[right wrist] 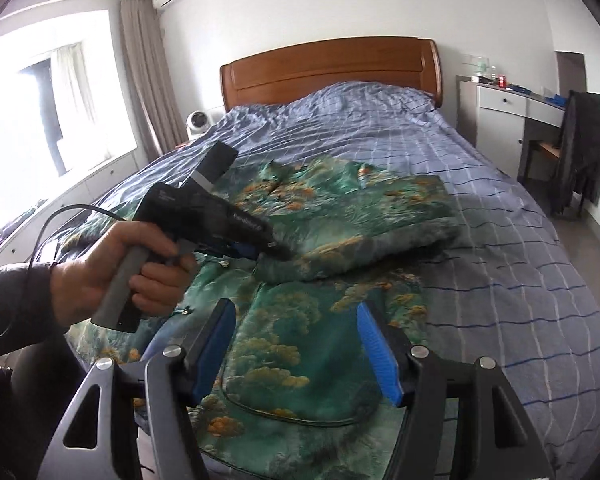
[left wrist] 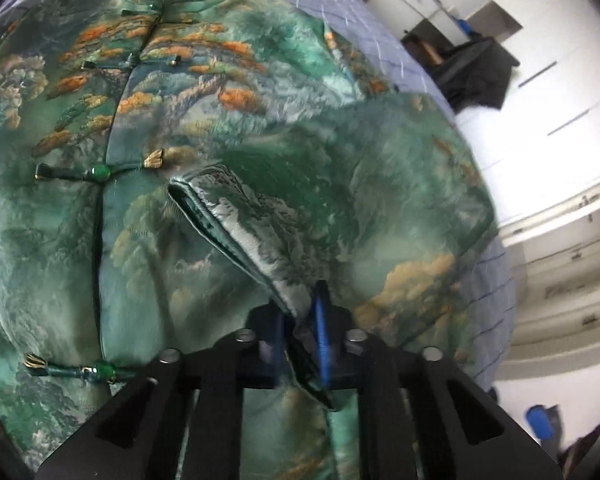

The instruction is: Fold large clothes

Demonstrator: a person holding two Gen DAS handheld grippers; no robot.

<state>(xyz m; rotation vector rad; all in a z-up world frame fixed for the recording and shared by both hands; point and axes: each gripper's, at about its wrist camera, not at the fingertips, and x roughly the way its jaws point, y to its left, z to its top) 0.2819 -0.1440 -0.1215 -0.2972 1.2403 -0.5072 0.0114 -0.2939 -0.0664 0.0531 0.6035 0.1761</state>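
Left wrist view first: on the far left I see the front of the green brocade jacket [left wrist: 147, 128] lying flat, with its row of knot fasteners [left wrist: 95, 172] closed down the middle. To the right of them my left gripper [left wrist: 300, 344] has its jaws pressed together on the piped edge of a sleeve cuff [left wrist: 235, 220], and the cloth passes between the blue pads [left wrist: 322, 336]. This sleeve is lifted over the chest of the garment. Further right, the checked blue bed sheet [left wrist: 384, 56] shows past the shoulder, and then white cabinets.

Right wrist view, from the left: a window, then the person's left hand [right wrist: 111, 264] that holds the left gripper, whose tip goes down into the cloth. In the middle the jacket lies on the bed, and one part is already laid over the body as a thick fold [right wrist: 364, 232]. Below it my right gripper [right wrist: 295, 360] has its jaws partly open with nothing between them, only the lower cloth under them. On the right are the bare sheet, a wooden headboard [right wrist: 332, 68] and a desk with a dark coat [right wrist: 584, 152] on the chair.

I judge the folding is at an early-middle stage: one side is turned in, and this sleeve must still be placed. The lower hem is still spread out, so the lengthwise folds remain.
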